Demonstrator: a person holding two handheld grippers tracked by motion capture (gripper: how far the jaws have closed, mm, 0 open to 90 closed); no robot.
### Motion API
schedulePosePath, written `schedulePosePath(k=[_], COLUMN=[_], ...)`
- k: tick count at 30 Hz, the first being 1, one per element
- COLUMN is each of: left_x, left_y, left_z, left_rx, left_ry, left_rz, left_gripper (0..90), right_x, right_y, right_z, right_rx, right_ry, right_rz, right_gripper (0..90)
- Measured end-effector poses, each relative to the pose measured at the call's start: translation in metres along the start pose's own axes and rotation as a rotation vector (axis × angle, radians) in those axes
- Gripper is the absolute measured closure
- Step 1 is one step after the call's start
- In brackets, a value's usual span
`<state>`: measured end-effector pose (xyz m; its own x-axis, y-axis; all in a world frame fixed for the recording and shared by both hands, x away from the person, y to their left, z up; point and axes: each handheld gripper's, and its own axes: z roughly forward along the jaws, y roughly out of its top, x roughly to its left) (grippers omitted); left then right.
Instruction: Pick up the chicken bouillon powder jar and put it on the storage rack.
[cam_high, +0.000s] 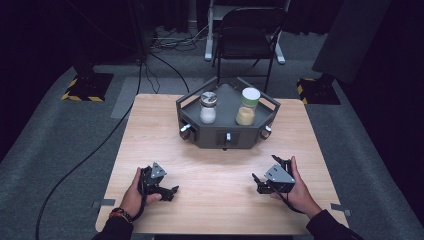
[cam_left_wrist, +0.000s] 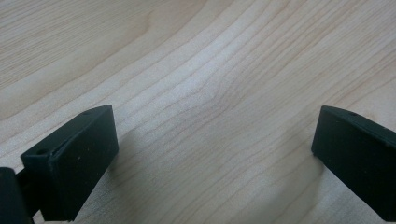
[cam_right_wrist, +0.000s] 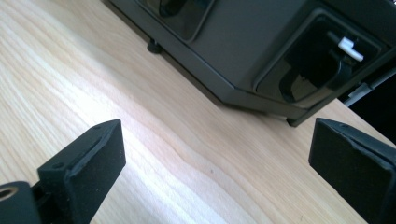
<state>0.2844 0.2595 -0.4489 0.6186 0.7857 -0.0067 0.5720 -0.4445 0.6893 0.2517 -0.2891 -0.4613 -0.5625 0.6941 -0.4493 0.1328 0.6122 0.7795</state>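
A dark grey tray-like stand (cam_high: 200, 134) with knobs on its front faces sits at the table's far middle. On it stand a glass shaker (cam_high: 208, 107) with a metal cap and white contents, and a jar (cam_high: 247, 106) with a white lid and tan contents. My left gripper (cam_high: 173, 190) rests near the front left of the table, jaws wide apart over bare wood (cam_left_wrist: 210, 93). My right gripper (cam_high: 256, 181) rests at the front right, also open, nothing between its jaws. The right gripper view looks at the stand's lower side (cam_right_wrist: 243, 51) and a white knob (cam_right_wrist: 350, 46).
The wooden table (cam_high: 220, 165) has bare room between the grippers and the stand. Behind the table stands a black folding chair (cam_high: 247, 35). Cables run over the grey floor at the left, and stand bases with yellow-black tape sit at both sides.
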Motion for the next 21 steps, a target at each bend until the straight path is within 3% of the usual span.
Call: schedulePosePath(k=[14,21], left_x=[0.0,0.0], left_y=[0.0,0.0], left_z=[0.0,0.0], left_rx=[0.0,0.0], left_ry=[0.0,0.0], left_rz=[0.0,0.0], left_gripper=[0.0,0.0], right_x=[-0.013,-0.014], right_y=[-0.011,-0.014], right_z=[0.0,-0.001], right_rx=[0.07,0.078], right_ry=[0.01,0.002], right_rz=[0.043,0.047], right_gripper=[3.6,3.5])
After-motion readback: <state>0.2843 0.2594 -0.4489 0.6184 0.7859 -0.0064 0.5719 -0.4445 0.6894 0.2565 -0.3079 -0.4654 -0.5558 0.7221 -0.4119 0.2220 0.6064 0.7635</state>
